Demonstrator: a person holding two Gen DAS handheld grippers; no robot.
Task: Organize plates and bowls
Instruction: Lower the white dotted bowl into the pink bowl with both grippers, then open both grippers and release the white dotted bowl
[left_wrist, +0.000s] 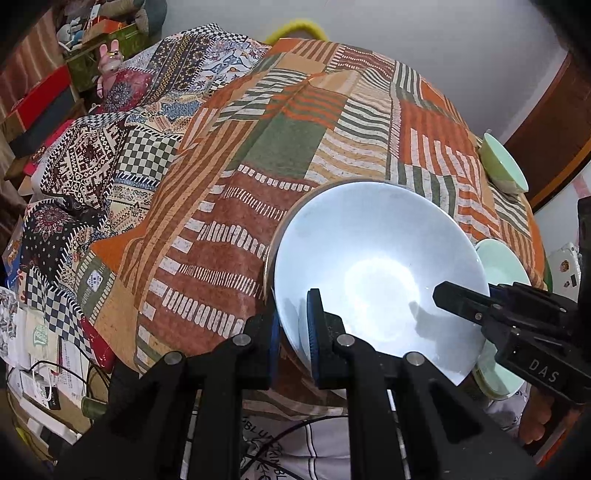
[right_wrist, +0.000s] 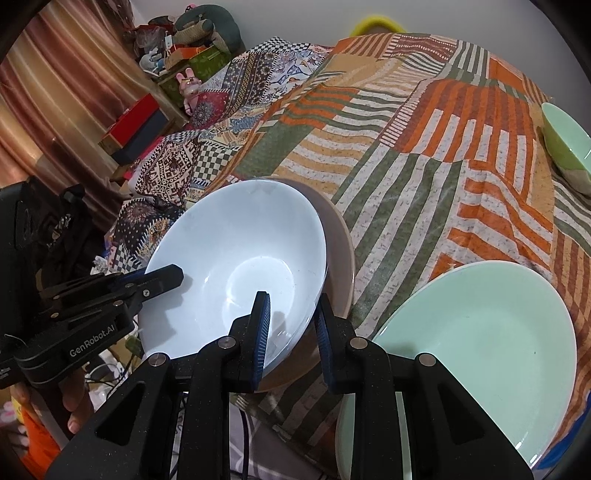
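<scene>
On the striped orange, green and cream cloth that covers the surface, a pale blue bowl sits tilted inside a wider brown bowl, near the front edge. Both pairs of jaws are clenched on the blue bowl's rim. The left gripper bites the rim on the side nearest its own camera, one blue pad inside the bowl and the other outside against the wall. The right gripper does the same on the opposite side, with its inner pad down in the bowl and its outer pad between the blue bowl and the brown one. In each wrist view the other gripper reaches in from the side with its fingertips over the blue rim.

Just beside the brown bowl, towards the right gripper's side, lies a mint green plate at the cloth's near edge; whether it touches the bowl I cannot tell. A small green bowl stands well apart at the far right edge of the cloth. Behind, a patchwork cloth of checks and floral squares drapes off the left side, with boxes and a pink rabbit figure beyond it. A hand shows beneath the left gripper.
</scene>
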